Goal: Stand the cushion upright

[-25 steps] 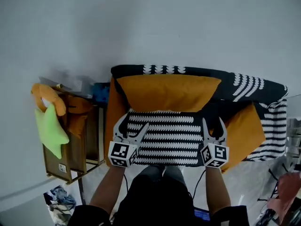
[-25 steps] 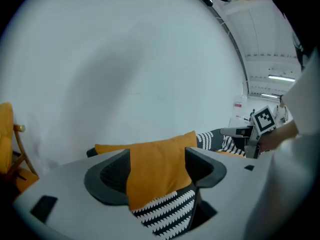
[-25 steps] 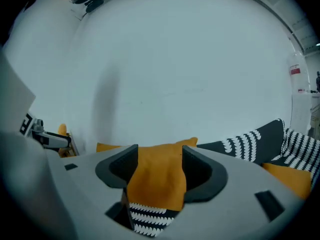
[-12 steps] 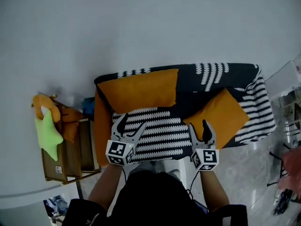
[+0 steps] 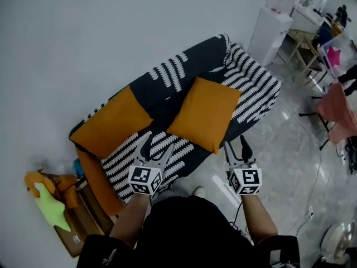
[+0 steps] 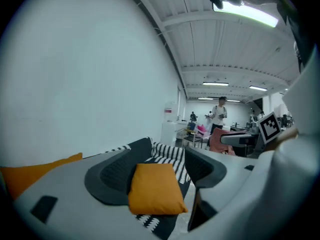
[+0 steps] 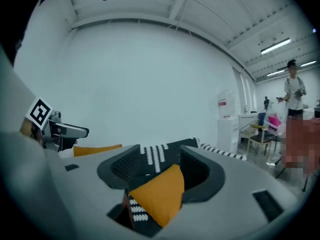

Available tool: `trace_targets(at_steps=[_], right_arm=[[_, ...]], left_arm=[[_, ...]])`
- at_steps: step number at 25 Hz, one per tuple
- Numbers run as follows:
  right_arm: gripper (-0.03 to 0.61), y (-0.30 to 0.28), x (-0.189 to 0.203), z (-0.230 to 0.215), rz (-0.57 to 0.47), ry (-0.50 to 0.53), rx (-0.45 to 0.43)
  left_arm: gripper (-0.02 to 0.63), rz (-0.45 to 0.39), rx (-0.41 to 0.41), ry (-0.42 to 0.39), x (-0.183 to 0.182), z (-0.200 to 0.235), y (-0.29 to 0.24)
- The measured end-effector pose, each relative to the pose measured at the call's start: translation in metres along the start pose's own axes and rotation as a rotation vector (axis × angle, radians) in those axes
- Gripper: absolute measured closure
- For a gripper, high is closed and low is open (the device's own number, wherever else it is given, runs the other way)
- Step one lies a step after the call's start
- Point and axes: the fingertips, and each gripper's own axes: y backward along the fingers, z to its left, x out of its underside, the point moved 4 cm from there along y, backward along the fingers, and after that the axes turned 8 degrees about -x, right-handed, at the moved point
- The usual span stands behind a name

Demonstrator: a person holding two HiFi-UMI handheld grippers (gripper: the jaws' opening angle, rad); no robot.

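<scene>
1. The task seems not yet begun on the cushion itself. The orange cushion (image 5: 203, 113) lies slanted on the seat of the striped sofa (image 5: 254, 74), a little above the middle of the frame, and no gripper touches it.
2. The left gripper (image 5: 158, 147), below the centre, has its jaws wide apart and empty. In its own view the cushion shows beyond them, well apart.
3. The right gripper (image 5: 236, 145) hangs over the floor (image 5: 268, 161) near the front edge of the sofa. Its jaws have just been closing a little, but they stand apart with nothing between them.
4. What is left, probably: to reach the cushion, take it and lean it against the backrest.
5. A second cushion (image 5: 111, 121), at centre left, already leans on the backrest.
6. Around are a wooden crate (image 5: 75, 233) with soft toys (image 5: 50, 208) at lower left, a white cabinet (image 5: 273, 29) at upper right and a pink cloth (image 5: 337, 108) at the right edge. Nothing stands between the grippers and the cushion.
</scene>
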Motion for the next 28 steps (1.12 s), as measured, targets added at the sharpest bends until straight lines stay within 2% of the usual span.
trace_targets(at_steps=[5,10,14,17,21,25,28], right_arm=[[0.316,0.088,0.023,-0.064,0.006,-0.070,0.215],[0.315,0.146,0.028,-0.091,-0.027,-0.106,0.381],[0.314,0.179,0.036,-0.113,-0.019,-0.123,0.492],[0.314,0.179,0.036,-0.132,-0.018,-0.134,0.533],[0.314,0.151,0.024,-0.168,-0.016,-0.116,0.552],[0.314,0.109,0.004,-0.212,-0.003,-0.086,0.548],[0.314,0.065,-0.022,-0.234,0.001,-0.062,0.520]], left_arm=[[0.258,0.035,0.163,-0.038,0.002,-0.078,-0.036],[0.258,0.063,0.286,-0.073,0.009,-0.129,-0.065],[0.258,0.050,0.377,-0.108,0.008,-0.170,-0.094],[0.258,0.046,0.416,-0.104,0.004,-0.187,-0.119],[0.258,0.015,0.437,-0.086,-0.009,-0.196,-0.174],[0.258,-0.014,0.425,-0.056,-0.034,-0.191,-0.235],[0.258,-0.032,0.394,-0.048,-0.054,-0.172,-0.275]])
